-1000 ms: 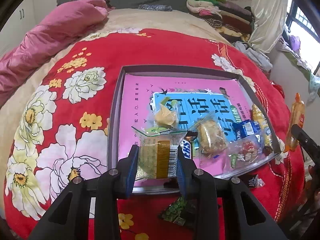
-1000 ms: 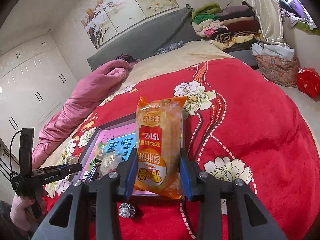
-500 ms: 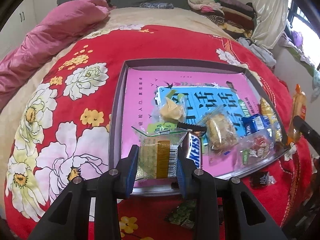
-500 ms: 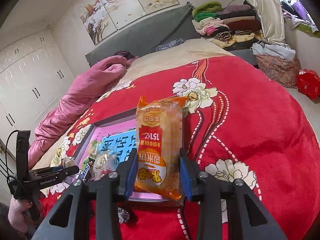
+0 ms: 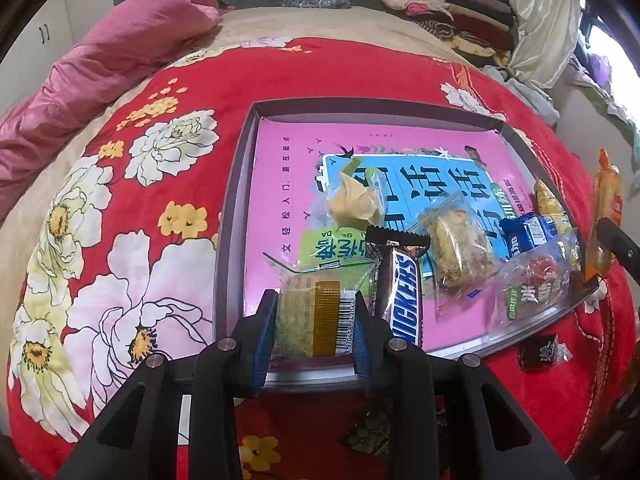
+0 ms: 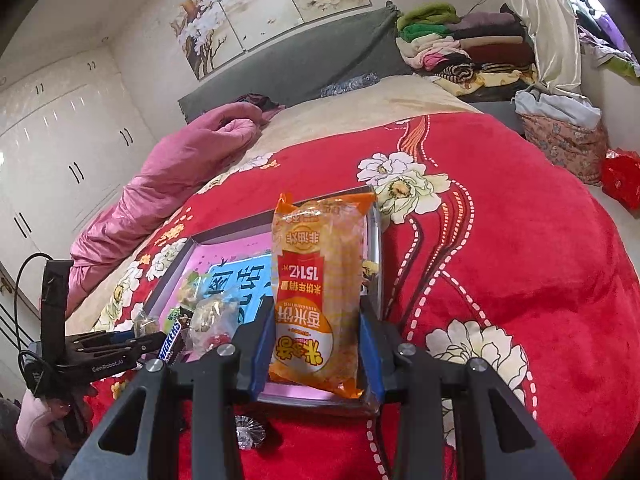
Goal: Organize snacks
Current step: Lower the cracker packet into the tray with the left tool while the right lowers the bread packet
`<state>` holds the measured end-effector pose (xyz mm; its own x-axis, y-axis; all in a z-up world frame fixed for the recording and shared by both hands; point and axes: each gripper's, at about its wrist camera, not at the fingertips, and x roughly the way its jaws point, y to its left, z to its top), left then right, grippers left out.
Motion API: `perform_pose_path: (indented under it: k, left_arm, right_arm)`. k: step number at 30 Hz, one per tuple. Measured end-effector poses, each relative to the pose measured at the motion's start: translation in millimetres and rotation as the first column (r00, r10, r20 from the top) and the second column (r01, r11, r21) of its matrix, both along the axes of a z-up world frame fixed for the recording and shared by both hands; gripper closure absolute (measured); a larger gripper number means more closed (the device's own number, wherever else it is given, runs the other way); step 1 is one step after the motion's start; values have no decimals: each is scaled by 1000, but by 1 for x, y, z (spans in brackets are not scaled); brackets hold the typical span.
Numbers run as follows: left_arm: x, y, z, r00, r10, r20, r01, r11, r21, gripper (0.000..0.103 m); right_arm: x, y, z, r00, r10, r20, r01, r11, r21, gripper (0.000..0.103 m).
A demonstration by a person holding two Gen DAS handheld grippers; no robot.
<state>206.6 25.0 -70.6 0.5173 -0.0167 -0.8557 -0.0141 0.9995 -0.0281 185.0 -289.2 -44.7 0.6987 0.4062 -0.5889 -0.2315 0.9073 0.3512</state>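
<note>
Left claw (image 5: pixel 314 330) clamps a sachet (image 5: pixel 316 312) over the tray's (image 5: pixel 240 184) near rim; right claw (image 6: pixel 318 354) grips a cracker pack (image 6: pixel 316 292) above the bed (image 6: pixel 500 240).

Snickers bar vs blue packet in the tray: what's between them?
A clear bag of crumbly pastry lies between the Snickers bar and the blue packet, seen in the left wrist view.

"SNICKERS" on a brown bar (image 5: pixel 404 300); "GenRobot.AI" on the left hand-held gripper (image 6: pixel 150 340).
</note>
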Motion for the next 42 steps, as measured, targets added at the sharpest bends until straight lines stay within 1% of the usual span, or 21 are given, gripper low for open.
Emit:
perform_pose_path:
  k: [6, 11, 21, 28, 33, 37, 42]
  left_arm:
    - [1, 1, -4, 1000, 8, -7, -8, 1000, 9, 67]
    - [2, 1, -5, 1000, 6, -5, -6, 1000, 16, 67]
    - [2, 2, -5, 1000, 9, -4, -9, 1000, 1, 67]
    - [3, 6, -7, 1000, 23, -3, -23, 1000, -1, 66]
    - [4, 4, -7, 1000, 22, -2, -22, 1000, 4, 66]
    - [5, 3, -7, 1000, 21, -2, -21, 1000, 6, 66]
    - [5, 3, -7, 1000, 20, 0, -20, 1000, 2, 66]
  right_arm:
    - [4, 7, -5, 1000, 14, -12, -14, 1000, -17, 64]
    - [5, 17, -11, 999, 47, -21, -48, 998, -38, 64]
    - [4, 40, -15, 994, 110, -11, -110, 990, -88, 64]
    - [7, 54, -16, 988, 156, -11, -157, 984, -81, 64]
    - [6, 68, -16, 977, 211, 0, -210, 974, -87, 64]
    - [8, 70, -18, 979, 202, -8, -202, 974, -100, 64]
    - [10, 64, -18, 985, 174, -12, -175, 981, -86, 64]
